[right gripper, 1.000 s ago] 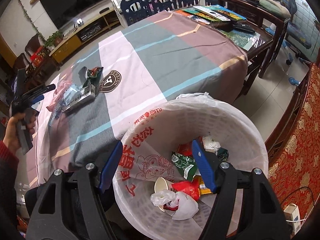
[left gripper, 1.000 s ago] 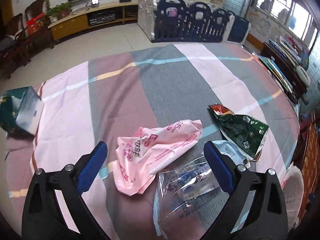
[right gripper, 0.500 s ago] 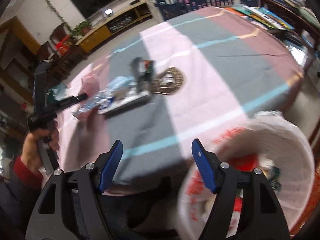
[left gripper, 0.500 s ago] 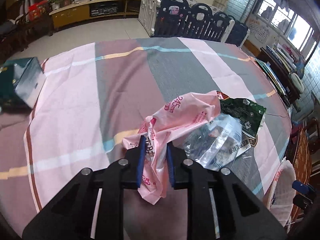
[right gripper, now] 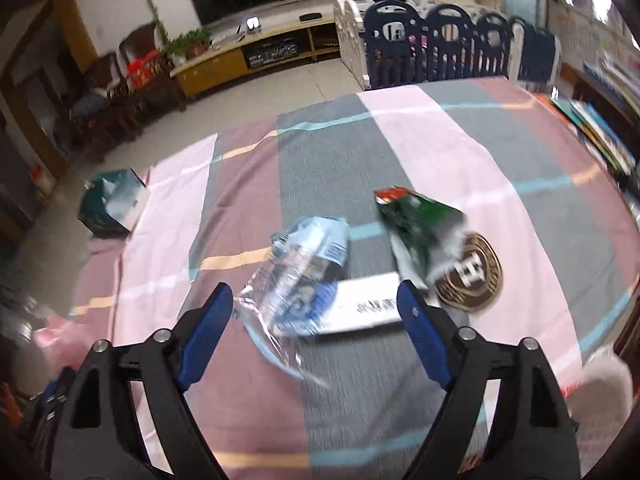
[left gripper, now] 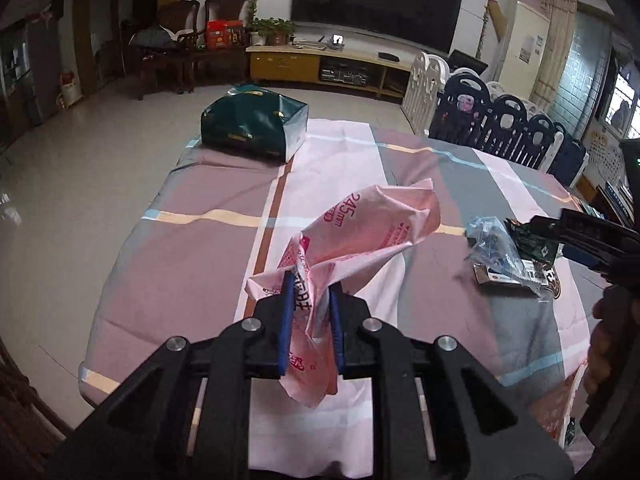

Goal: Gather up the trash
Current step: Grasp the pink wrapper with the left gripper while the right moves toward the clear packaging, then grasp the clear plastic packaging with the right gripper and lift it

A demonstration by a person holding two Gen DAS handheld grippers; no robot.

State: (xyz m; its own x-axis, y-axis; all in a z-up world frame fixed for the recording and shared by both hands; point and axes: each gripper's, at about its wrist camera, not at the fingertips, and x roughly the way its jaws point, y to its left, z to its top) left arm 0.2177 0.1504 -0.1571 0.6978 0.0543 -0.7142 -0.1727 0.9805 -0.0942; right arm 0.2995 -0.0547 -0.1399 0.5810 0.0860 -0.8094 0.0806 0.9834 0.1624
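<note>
Your left gripper (left gripper: 310, 292) pinches the pink bag (left gripper: 352, 240), lifted off the tablecloth (left gripper: 180, 240); hold that squeeze firm, since only a fold sits between the pads. Your right gripper (right gripper: 316, 304) hangs wide open and empty over the clear wrapper (right gripper: 296, 280), with the green packet (right gripper: 420, 220) just beyond. Lower until both fingers straddle the crumpled middle, then close on the bulk, not a loose edge.

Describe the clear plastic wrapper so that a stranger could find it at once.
On the striped tablecloth, look just ahead of the open right gripper. The clear plastic wrapper lies there, left of the green snack bag; only it is see-through, with blue print.
</note>
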